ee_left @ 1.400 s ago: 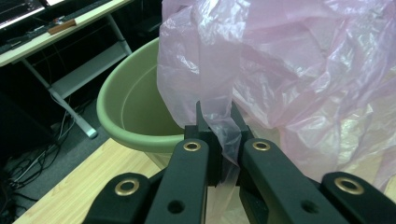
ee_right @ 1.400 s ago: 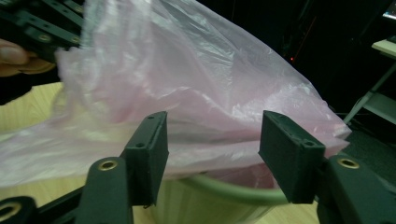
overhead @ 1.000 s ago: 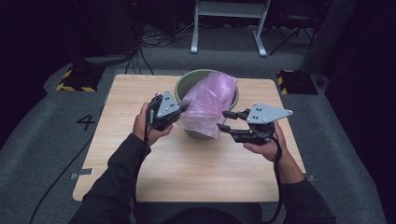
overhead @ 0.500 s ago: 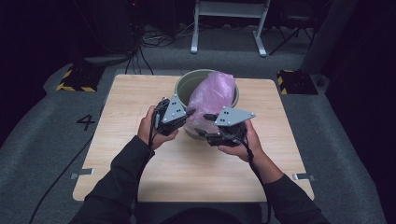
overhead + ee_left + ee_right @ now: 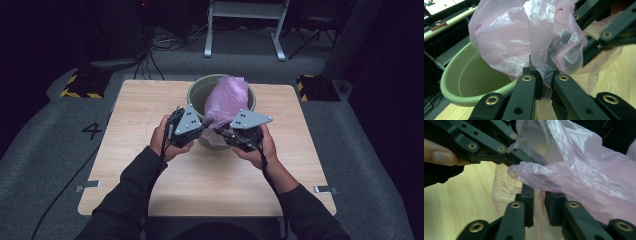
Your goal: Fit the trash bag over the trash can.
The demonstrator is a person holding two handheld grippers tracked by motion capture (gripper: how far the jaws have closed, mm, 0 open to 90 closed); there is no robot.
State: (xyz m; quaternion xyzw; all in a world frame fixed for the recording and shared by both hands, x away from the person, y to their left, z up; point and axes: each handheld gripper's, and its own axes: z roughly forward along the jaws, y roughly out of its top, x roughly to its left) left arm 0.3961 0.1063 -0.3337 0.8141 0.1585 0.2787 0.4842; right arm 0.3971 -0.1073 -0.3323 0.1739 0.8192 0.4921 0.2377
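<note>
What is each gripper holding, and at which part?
The left gripper pinches a fold of the pink bag near the bin rim. The right gripper has bag film between nearly shut jaws.

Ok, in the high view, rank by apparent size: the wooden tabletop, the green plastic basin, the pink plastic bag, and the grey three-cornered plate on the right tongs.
1. Wooden tabletop
2. Green plastic basin
3. Pink plastic bag, close to the basin; it hides part of the rim, so unsure
4. Grey three-cornered plate

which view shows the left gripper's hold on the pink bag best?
Left gripper view: the left gripper is shut on a fold of the pink plastic bag, film pinched between the pads. The high view shows the grey plate on top, hiding the contact. The right gripper view shows its black linkage reaching the bag from the side.
</note>
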